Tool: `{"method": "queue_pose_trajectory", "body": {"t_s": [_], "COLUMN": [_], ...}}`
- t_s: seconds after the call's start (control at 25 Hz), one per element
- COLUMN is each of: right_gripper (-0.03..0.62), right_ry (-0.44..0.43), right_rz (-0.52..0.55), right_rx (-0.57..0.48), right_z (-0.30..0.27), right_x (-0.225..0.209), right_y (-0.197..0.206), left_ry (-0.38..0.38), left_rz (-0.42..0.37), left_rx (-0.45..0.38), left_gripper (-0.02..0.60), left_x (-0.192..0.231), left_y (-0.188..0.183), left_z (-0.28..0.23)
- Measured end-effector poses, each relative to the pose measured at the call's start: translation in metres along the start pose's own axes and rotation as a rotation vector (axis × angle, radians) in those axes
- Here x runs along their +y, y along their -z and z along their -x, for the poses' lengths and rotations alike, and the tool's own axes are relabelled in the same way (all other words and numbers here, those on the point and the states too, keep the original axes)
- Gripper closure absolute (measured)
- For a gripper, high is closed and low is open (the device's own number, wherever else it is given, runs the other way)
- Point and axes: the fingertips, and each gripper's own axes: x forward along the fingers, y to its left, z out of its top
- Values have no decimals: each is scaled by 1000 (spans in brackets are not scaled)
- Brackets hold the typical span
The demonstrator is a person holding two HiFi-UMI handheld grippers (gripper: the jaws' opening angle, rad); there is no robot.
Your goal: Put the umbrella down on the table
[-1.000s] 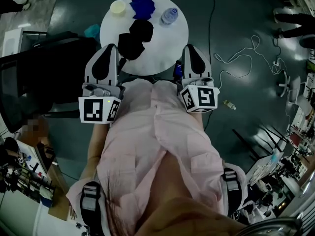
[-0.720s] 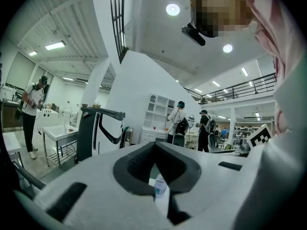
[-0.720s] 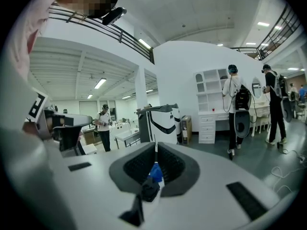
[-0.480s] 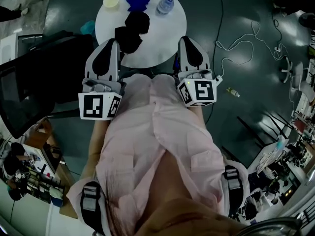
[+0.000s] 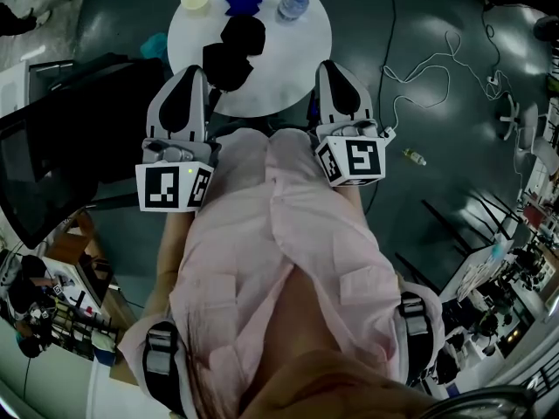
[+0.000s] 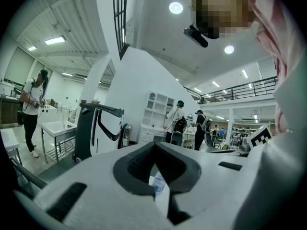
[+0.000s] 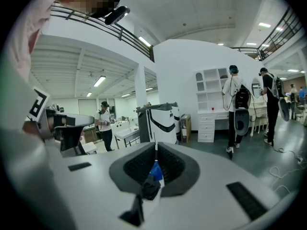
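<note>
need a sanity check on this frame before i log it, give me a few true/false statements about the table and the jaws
1. The black umbrella lies on the round table. True.
2. The left gripper holds the umbrella. False: its jaws are shut and empty.
3. A bottle is on the table. True.
4. The right gripper has its jaws wide open. False: they are shut, with nothing between them.

No words, numbers or brand names were legible anywhere, only black-and-white square code patterns showed on the marker cubes [image 5: 175,188] of the left gripper [image 5: 196,73] and right gripper [image 5: 327,65], mid-frame, bottle [image 5: 293,4] label at top too small to read.
</note>
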Motion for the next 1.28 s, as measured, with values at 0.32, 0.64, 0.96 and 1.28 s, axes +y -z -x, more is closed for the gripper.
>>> {"method": "queue_pose_trajectory", "body": {"t_s": [0.32, 0.64, 0.96, 1.28], "right_gripper": [559, 559, 559, 559], "right_ry": [-10, -11, -3, -3], "right_rz": [23, 30, 29, 28], "right_rx": [12, 19, 16, 10], "right_z": [-4, -5, -6, -5], "right_x": [2, 1, -4, -6], "right_y": [0, 0, 0, -3], "left_ry": [-12, -7, -7, 8], "left_rz": [17, 23, 46, 57], "left_rx": [9, 8, 35, 45], "left_gripper": [563, 563, 563, 563], "left_x": [3, 1, 3, -1], "left_y": [4, 3, 9, 10], "left_z": [-2, -5, -10, -11]}}
